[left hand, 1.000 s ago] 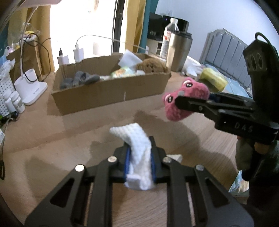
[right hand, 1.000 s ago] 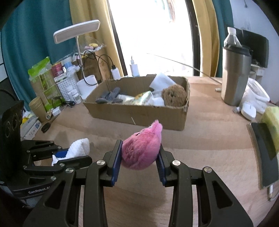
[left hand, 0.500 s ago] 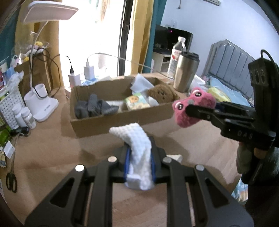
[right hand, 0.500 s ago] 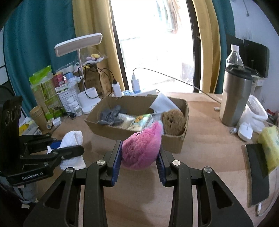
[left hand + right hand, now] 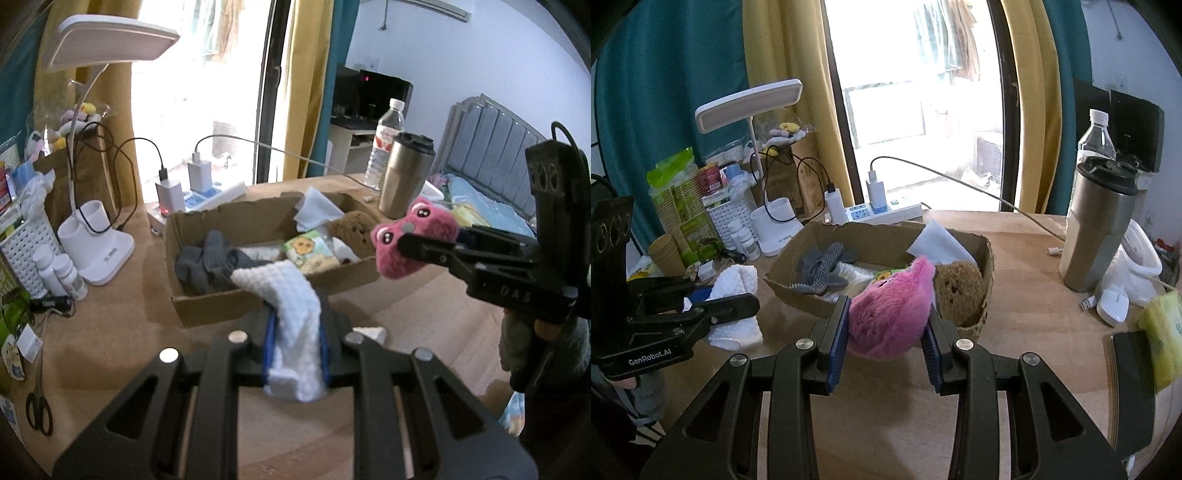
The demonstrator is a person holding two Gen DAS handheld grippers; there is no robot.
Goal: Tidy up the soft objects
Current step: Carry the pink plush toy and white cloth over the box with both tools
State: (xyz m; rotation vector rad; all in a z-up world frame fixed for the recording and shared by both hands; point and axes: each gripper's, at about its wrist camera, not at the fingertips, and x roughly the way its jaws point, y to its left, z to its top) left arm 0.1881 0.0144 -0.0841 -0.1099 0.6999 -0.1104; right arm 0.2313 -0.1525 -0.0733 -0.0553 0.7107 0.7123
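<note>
Both grippers nearer the cardboard box point(image 5: 988, 254) now — jaws still clamping white cloth point(image 5: 295, 314), pink plush point(image 5: 890, 314).

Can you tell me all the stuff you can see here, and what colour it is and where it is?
Box: one, brown cardboard, mid-table.
Gloves: grey, box's left end.
Sponge: one, brown, box's right end.
Plush: one, pink, held above the box's near edge.
Cloth: one, white, held near the box.
Tumbler: one, steel, right of box.
Bottle: one, clear, behind tumbler.
Lamp: one, white, left of box.
Left hand-held gripper: black, grips cloth.
Right hand-held gripper: black, grips plush.
</note>
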